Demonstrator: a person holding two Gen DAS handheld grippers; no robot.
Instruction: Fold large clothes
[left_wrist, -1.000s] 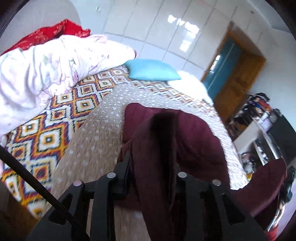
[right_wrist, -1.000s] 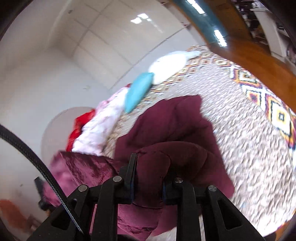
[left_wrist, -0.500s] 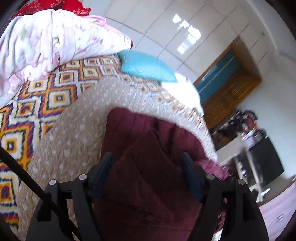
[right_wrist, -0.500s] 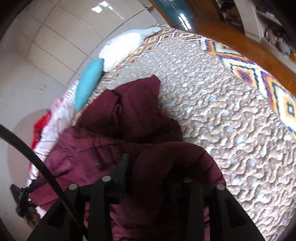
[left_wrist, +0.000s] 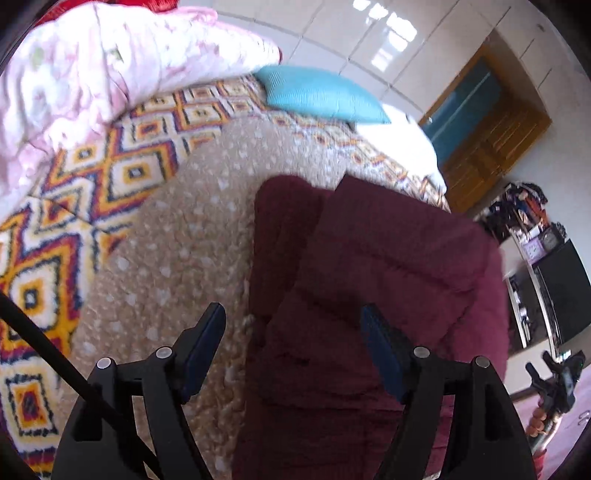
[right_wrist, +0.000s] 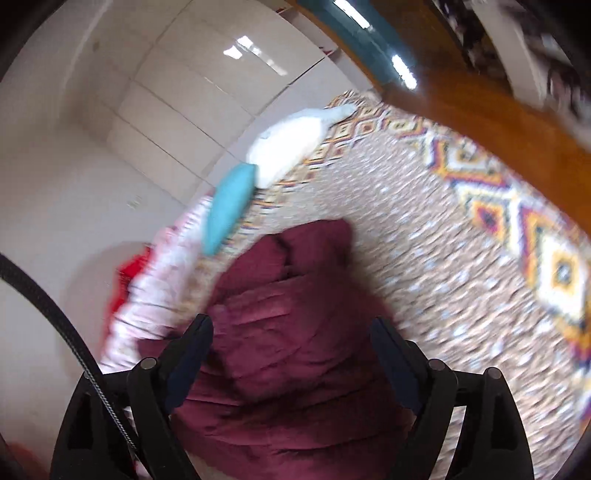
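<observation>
A thick maroon garment lies in folded layers on the beige dotted bedspread. My left gripper hovers over its left edge, open, with cloth below the jaws and touching neither pad. In the right wrist view the same maroon garment lies bunched under my right gripper. Its jaws are opening wide and the pads are clear of the cloth. The garment's near end is hidden behind both grippers.
A pink-and-white quilt is heaped at the far left of the bed, with a turquoise pillow and a white pillow at the head. A patterned diamond blanket borders the bedspread. A wooden door and cluttered shelves stand to the right.
Both grippers were shut on the maroon cloth a second ago. Both have let it go, the left first, and the garment has dropped onto the bed in a folded heap.
</observation>
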